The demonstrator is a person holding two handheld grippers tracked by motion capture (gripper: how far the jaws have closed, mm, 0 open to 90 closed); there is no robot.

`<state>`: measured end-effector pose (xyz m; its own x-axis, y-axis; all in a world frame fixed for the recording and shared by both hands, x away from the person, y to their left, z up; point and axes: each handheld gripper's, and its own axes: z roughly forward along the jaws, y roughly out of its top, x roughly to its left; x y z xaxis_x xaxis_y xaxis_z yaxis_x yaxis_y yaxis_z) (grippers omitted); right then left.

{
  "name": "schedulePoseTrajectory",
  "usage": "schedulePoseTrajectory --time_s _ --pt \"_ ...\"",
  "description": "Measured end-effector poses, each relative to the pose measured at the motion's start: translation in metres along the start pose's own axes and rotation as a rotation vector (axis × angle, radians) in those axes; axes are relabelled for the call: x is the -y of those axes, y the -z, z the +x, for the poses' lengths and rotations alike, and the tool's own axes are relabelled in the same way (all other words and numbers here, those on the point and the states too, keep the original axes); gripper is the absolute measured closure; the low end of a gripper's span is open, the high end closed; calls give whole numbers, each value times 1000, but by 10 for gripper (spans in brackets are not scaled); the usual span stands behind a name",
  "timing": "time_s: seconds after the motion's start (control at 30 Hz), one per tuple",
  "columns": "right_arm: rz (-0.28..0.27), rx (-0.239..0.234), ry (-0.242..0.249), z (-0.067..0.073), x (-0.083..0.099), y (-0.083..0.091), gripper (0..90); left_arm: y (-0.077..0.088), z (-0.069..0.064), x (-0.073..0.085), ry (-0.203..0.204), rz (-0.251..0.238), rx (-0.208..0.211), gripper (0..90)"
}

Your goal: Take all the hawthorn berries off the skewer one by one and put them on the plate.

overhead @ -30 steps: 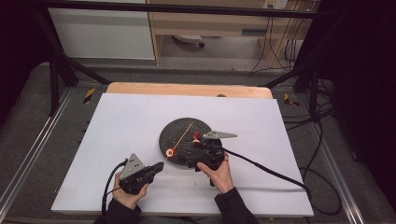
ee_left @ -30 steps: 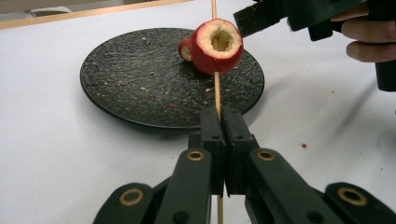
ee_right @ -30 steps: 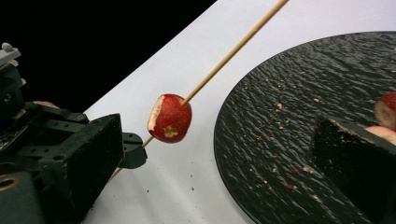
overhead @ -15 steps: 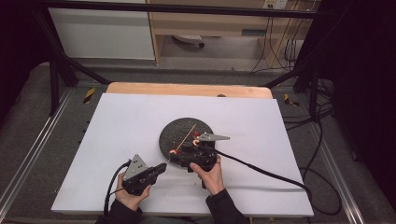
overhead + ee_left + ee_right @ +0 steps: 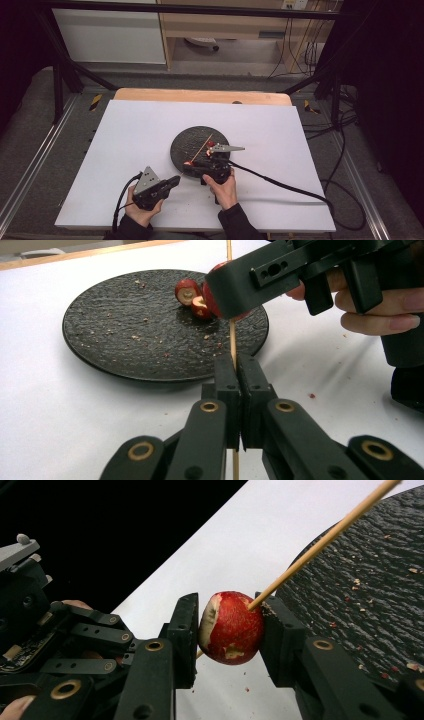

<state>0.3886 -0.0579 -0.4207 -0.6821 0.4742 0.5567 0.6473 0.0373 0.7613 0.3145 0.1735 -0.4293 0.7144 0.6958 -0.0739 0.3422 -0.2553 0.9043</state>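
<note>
White table, dark plate: two grippers are working on a thin stick of red fruit.
Left gripper is pinching the stick's bare end, jaws pressed together. Right gripper has just been closing and is squeezing the fruit at the plate's near edge. Fruit looks light and soft, stick snappy: hold gently.

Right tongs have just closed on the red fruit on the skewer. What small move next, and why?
Probably slide the red fruit along the skewer, off its free end: the right tongs clamp it, the left tongs pinch the stick, and two pieces already lie on the black plate.
</note>
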Motion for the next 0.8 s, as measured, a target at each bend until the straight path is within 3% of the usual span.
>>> schedulePoseTrajectory --time_s 0.8 --pt "-42 2 3 0 -21 15 657 8 0 -4 -5 -37 13 885"
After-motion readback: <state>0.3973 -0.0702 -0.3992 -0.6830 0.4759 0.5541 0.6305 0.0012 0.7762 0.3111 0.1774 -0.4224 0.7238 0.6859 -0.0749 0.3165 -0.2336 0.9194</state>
